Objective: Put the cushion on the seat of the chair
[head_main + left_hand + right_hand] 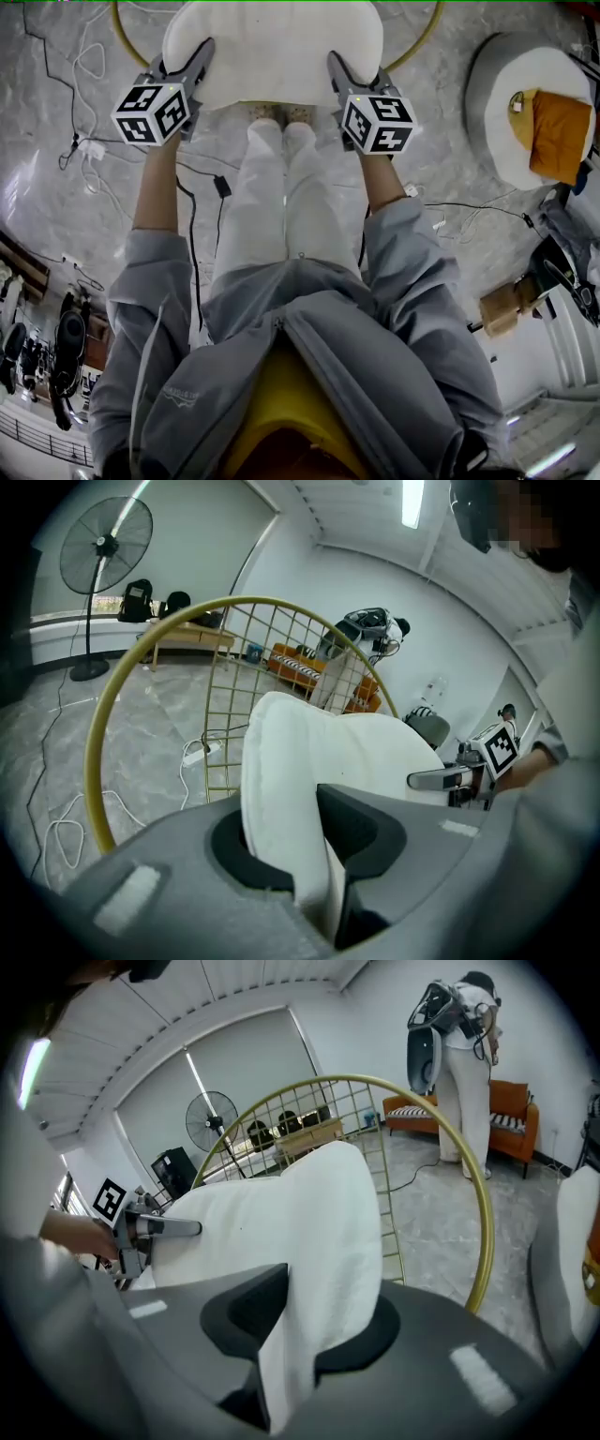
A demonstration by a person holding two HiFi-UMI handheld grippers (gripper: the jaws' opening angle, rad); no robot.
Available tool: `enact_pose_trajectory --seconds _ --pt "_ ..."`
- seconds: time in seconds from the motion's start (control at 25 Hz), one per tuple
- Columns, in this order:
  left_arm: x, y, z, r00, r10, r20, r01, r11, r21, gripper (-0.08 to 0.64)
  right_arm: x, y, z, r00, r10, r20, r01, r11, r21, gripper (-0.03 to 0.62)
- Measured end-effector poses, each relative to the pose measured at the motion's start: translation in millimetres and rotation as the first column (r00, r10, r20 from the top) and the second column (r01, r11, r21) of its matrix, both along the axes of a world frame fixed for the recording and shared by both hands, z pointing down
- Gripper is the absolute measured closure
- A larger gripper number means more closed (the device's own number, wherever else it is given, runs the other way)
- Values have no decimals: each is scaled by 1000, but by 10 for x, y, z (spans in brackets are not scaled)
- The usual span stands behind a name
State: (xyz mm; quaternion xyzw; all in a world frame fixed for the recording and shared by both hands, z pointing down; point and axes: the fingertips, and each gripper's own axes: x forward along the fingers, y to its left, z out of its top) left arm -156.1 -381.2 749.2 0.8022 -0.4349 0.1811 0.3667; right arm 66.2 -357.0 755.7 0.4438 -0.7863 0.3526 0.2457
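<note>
Above chair [91, 761], left hand-held gripper [199, 56] and right hand-held gripper [337, 67] each clamp cushion [272, 47] edge.

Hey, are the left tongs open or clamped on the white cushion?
Clamped: the left tongs pinch the cushion by its edge, squeezed thin between both jaws.

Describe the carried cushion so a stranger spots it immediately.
Find the gold wire chair at the head view's top. Before it hangs a white cushion, its sides pinched by the left gripper and right gripper. The orange pad far right lies unheld.
</note>
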Motion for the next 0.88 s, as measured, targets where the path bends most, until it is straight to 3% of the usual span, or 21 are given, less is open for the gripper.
enact_pose_trajectory --seconds 0.2,0.44,0.56,0.6,0.72,0.88 --pt "38 -124 306 999 24 23 -22 998 -67 461 73 -71 266 998 39 -55 -42 998 -51 483" --pt "-41 -182 595 987 64 145 -43 988 -145 354 257 -153 478 985 67 -162 -84 992 -97 395" --pt "-80 -164 679 971 109 213 -74 984 -163 263 359 -198 504 972 106 -208 -125 988 -85 375" --pt "-102 -166 696 964 123 237 -85 983 -163 248 379 -206 525 968 109 -227 -131 987 -87 352" --pt "-176 -223 674 953 120 279 -82 986 -145 171 479 -201 603 944 110 -312 -149 983 -106 186" --pt "-292 -342 507 920 100 379 -74 994 -83 132 740 -228 526 891 180 -416 -222 974 -54 136"
